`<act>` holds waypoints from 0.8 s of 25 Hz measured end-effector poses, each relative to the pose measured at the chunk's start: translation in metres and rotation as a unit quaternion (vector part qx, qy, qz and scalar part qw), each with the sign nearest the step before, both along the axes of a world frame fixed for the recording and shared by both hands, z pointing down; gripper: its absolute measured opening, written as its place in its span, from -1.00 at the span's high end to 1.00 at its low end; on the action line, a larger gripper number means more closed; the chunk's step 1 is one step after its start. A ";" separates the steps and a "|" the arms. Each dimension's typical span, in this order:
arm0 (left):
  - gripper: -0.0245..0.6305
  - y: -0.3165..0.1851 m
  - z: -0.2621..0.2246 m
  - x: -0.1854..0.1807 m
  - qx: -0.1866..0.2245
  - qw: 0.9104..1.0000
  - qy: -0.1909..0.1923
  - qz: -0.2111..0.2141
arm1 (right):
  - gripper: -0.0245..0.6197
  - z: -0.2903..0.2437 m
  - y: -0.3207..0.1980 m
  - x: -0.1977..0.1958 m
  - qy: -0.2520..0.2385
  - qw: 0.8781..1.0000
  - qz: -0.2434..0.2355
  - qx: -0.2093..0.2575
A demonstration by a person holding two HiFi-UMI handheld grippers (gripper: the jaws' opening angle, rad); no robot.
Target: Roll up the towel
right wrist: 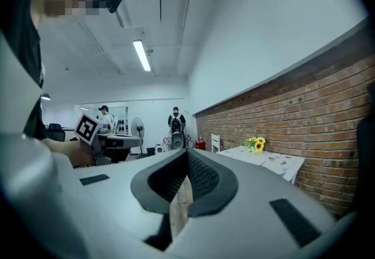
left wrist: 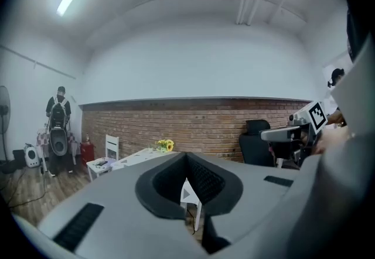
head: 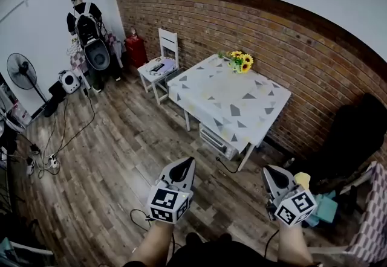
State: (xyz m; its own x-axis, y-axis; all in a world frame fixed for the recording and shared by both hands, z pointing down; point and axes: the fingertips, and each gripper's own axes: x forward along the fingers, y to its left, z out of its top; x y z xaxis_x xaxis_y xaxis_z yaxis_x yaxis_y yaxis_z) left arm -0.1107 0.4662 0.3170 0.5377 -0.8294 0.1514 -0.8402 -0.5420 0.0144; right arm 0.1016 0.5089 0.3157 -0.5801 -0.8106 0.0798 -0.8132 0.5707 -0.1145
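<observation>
The head view's bottom edge cuts off the person's left forearm (head: 152,246) and right forearm (head: 294,247). The black padded armchair (head: 354,133) runs past the right edge, and so does the pink-and-white patterned cloth (head: 372,223) below it. A teal and yellow thing (head: 325,208) sits half behind the grey right tool (head: 272,172); we cannot tell what it is. The grey box (head: 216,141) under the white triangle-patterned worktop (head: 230,99) is partly hidden by the hanging cloth. What lies on the white wooden chair (head: 168,39) is too small for us to tell. In the left gripper view the grey left tool (left wrist: 186,158) covers that worktop's lower part.
</observation>
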 end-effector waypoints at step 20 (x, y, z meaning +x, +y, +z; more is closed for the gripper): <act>0.86 0.023 0.012 0.072 -0.022 1.000 0.020 0.011 | 0.88 0.023 0.025 0.046 -0.003 0.997 -0.070 -0.022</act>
